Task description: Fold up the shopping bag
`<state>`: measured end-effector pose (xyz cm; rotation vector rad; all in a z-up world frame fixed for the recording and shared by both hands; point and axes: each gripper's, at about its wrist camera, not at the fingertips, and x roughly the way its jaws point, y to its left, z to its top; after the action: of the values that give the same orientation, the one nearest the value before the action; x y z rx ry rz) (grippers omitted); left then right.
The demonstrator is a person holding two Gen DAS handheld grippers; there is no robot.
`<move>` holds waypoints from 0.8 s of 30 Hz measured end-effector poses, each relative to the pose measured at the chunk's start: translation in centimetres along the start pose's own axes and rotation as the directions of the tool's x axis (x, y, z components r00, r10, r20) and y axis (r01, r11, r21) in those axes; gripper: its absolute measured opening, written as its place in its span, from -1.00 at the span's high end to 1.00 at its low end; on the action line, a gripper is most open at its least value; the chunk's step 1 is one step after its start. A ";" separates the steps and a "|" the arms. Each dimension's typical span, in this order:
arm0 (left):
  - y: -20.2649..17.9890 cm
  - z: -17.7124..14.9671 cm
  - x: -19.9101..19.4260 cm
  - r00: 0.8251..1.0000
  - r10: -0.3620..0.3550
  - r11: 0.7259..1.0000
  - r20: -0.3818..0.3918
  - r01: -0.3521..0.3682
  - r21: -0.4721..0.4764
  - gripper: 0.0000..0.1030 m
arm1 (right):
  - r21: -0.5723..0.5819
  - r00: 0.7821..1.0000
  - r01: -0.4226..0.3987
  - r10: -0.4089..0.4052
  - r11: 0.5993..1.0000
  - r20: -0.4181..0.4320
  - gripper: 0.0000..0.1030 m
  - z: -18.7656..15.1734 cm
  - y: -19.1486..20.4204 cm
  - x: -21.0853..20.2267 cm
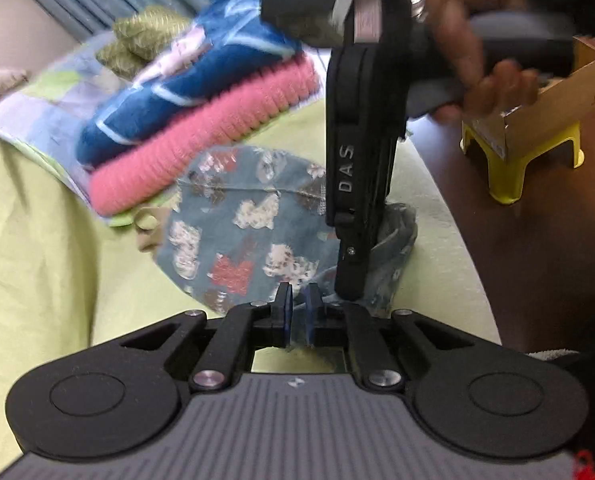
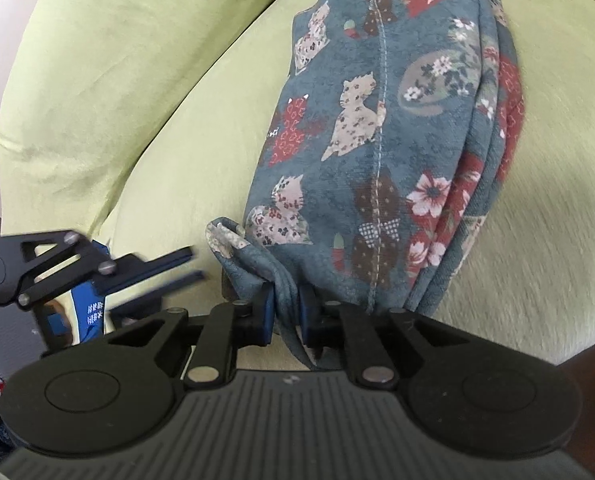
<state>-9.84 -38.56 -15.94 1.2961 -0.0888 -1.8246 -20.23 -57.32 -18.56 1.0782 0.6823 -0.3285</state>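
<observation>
With both jaws nearly closed, right gripper (image 2: 286, 312) pinches the near corner of the shopping bag (image 2: 377, 120); left gripper (image 1: 299, 312) nips its edge alongside. Bag's long axis runs away from the right jaws over the green sofa (image 2: 137, 100). Count: one bag, two grippers, three folded textiles (image 1: 201, 120) behind.

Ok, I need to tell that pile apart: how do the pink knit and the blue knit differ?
The pink knit is plain and thickly ribbed; the blue knit carries pale lines and patches. The pink knit lies at the bottom, the blue knit on top of it. Both are folded, in one stack just beyond the bag.
</observation>
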 end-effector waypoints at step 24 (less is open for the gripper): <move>1.7 0.0 2.4 0.999 -0.050 0.989 0.023 0.052 -0.141 1.00 | -0.492 0.748 0.661 -0.453 0.567 0.484 0.34 3.0 2.5 2.8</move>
<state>-9.00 -41.25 -16.83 1.1911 0.0635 -1.8517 -15.66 -58.67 -17.77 0.0930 0.7699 -0.7467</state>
